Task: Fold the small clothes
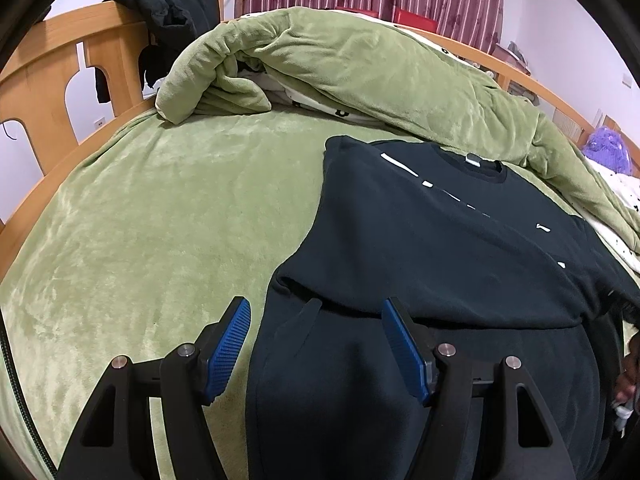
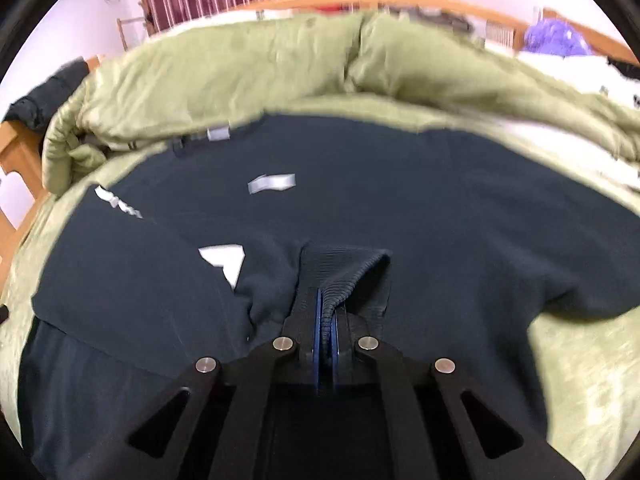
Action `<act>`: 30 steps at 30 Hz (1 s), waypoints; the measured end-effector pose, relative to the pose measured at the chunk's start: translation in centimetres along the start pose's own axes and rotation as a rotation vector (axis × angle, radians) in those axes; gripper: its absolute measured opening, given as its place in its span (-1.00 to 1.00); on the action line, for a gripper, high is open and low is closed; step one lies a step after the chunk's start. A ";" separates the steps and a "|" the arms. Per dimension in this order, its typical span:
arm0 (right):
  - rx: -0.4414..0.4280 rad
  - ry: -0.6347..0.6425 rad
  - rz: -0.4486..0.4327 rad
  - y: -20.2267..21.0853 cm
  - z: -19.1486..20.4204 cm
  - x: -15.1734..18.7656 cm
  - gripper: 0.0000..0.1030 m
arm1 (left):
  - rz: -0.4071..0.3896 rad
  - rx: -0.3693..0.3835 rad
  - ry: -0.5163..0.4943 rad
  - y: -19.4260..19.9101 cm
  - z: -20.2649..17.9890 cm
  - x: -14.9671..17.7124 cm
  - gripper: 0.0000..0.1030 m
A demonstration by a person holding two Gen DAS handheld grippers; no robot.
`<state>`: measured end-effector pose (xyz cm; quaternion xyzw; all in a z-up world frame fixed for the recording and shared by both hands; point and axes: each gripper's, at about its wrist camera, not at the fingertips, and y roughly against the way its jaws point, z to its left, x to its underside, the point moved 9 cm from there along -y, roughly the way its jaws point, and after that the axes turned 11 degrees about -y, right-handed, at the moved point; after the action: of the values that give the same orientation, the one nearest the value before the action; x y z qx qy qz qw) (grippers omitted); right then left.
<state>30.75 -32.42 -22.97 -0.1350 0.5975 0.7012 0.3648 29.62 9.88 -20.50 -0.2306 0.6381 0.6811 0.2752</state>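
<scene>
**Two grippers, one shirt**

Two grippers work a dark shirt (image 1: 440, 248) lying flat on the bed (image 1: 152, 216). Left gripper (image 1: 316, 344) fingers gape over its hem, unpressed. Right gripper (image 2: 327, 320) fingers pinch the ribbed cuff (image 2: 340, 272).

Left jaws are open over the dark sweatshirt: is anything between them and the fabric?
Nothing visible is in the way. The left gripper stands open straddling the near edge of the dark sweatshirt, with only green blanket on its outer side. The right gripper is shut on the ribbed cuff.
</scene>
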 end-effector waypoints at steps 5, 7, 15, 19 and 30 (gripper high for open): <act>0.022 0.011 -0.043 1.9 -0.9 -0.8 -0.93 | 0.005 -0.002 -0.003 -0.1 0.0 0.0 0.29; 0.068 -0.016 0.002 0.7 -2.3 0.1 -0.93 | 0.006 -0.001 -0.006 0.0 -0.1 0.0 0.29; 0.145 0.020 0.043 -0.4 -3.1 1.4 -0.55 | 0.005 -0.006 -0.017 0.1 -0.2 -0.1 0.29; 0.130 0.010 -0.024 2.7 -3.6 -0.2 -0.16 | -0.006 -0.004 -0.028 0.6 -0.7 -0.5 0.31; 0.259 -0.067 -0.122 10.8 -16.8 -5.2 0.16 | -0.038 -0.008 -0.048 1.3 -4.0 -2.0 0.45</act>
<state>22.98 -50.18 -15.97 -0.0993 0.6610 0.5988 0.4411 30.06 5.71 -18.49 -0.2276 0.6240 0.6837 0.3024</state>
